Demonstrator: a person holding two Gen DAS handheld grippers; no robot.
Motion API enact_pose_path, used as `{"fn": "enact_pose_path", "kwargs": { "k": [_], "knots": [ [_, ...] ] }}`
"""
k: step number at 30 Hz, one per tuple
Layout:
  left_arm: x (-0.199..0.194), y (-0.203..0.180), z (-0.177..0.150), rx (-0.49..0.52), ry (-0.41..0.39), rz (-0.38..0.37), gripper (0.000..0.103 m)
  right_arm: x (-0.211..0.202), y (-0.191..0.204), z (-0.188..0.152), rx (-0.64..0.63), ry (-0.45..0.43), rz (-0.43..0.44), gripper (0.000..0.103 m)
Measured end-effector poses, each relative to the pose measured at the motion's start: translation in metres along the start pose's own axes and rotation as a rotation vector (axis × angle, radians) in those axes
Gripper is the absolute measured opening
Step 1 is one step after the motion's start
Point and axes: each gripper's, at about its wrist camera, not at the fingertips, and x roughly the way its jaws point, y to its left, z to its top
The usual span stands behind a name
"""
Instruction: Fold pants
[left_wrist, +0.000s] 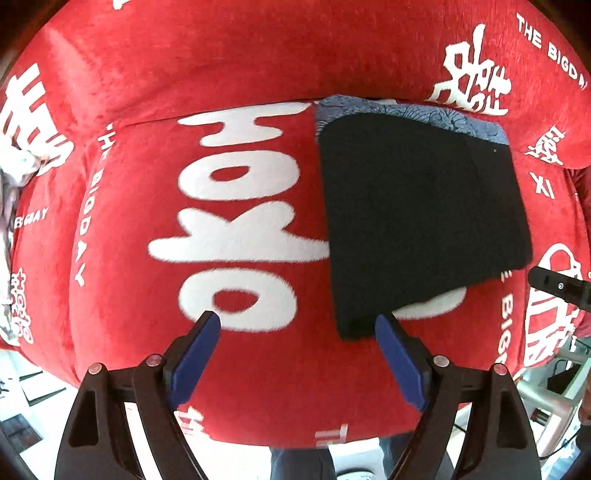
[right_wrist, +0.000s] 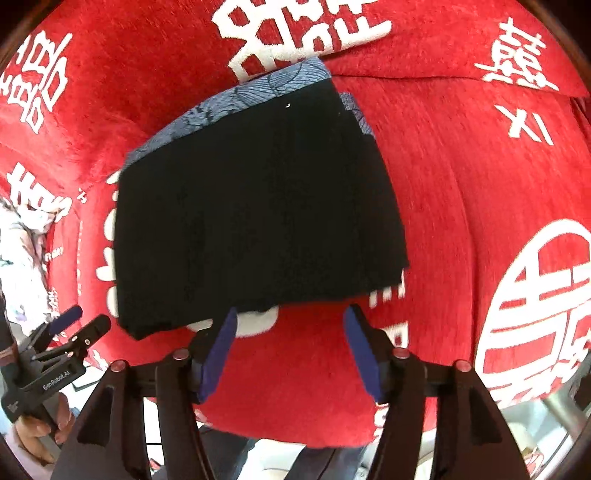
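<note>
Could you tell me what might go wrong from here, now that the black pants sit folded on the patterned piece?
1. The black pants lie askew on the blue-grey patterned piece, whose edge shows at the top and right; the stack may look untidy or slide.
2. The left gripper is open with one finger overlapping the pants' corner in view; moving away could snag the fold.
3. The right gripper, also open, hangs near the bottom edge and might drag it across the red cover.

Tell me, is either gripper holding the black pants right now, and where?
Nothing is held. Left gripper and right gripper both stand open, with the folded black pants lying free on the red cover.
</note>
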Motion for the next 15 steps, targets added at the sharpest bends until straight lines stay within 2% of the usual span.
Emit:
{"fn": "enact_pose_path", "kwargs": {
  "k": [1,3,8,12,15],
  "knots": [
    [-0.009,0.003,-0.004,0.006,0.0,0.013,0.09,-0.007,0.003,-0.003,0.009,-0.001,0.008,0.076],
    [-0.022,0.006,-0.01,0.024,-0.004,0.024,0.102,-0.017,0.008,-0.011,0.012,-0.004,0.01,0.08],
    [-0.061,0.01,-0.027,0.08,-0.056,0.031,0.102,-0.046,0.032,-0.032,-0.033,-0.015,-0.017,0.083],
    [-0.082,0.02,-0.037,0.098,-0.059,-0.021,0.102,-0.063,0.057,-0.045,-0.083,-0.022,-0.047,0.086],
    [-0.094,0.027,-0.043,0.114,-0.067,-0.015,0.102,-0.068,0.081,-0.053,-0.147,0.005,-0.071,0.086]
  ]
}}
